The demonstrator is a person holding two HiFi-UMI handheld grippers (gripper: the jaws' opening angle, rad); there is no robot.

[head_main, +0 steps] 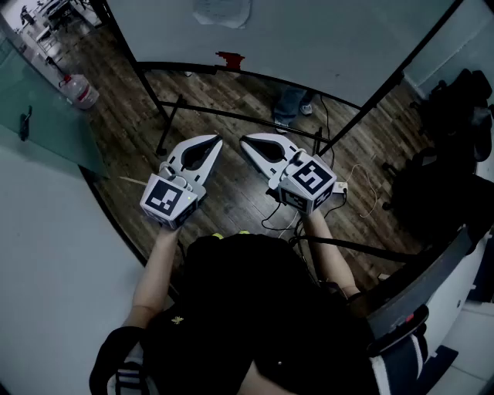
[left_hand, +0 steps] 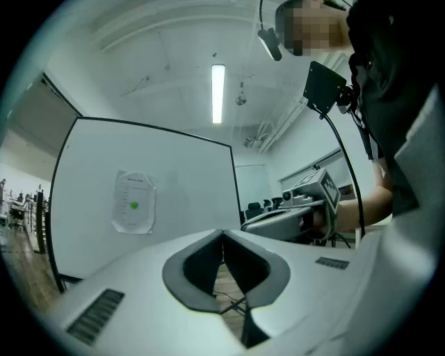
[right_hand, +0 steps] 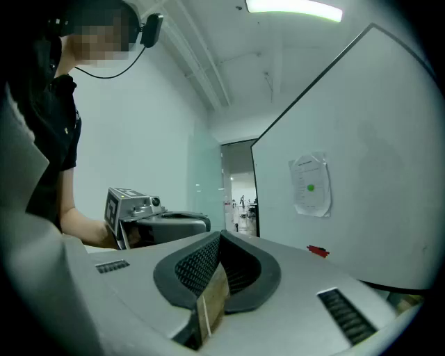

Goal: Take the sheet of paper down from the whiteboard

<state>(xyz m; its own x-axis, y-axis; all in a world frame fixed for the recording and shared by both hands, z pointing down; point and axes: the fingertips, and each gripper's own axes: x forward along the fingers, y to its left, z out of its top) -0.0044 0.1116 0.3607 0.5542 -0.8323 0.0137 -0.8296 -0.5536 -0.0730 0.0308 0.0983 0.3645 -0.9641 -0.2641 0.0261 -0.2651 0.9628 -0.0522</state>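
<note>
A white sheet of paper [left_hand: 133,201] with a green dot hangs on the whiteboard [left_hand: 181,188]. It also shows in the right gripper view as the paper [right_hand: 310,185] on the whiteboard [right_hand: 375,139], and at the head view's top edge as the paper [head_main: 222,11]. My left gripper [head_main: 217,140] is shut and empty, held level some way short of the board. Beside it, my right gripper [head_main: 245,142] is also shut with nothing in it. Each gripper shows in the other's view: the right gripper [left_hand: 295,214], the left gripper [right_hand: 161,221].
A small red item [head_main: 230,59] sits on the whiteboard's lower ledge. The board's black stand legs [head_main: 166,127] spread over the wooden floor, with cables [head_main: 279,220] lying there. A glass partition [head_main: 38,100] and a water bottle [head_main: 79,90] stand at left; black equipment [head_main: 455,139] at right.
</note>
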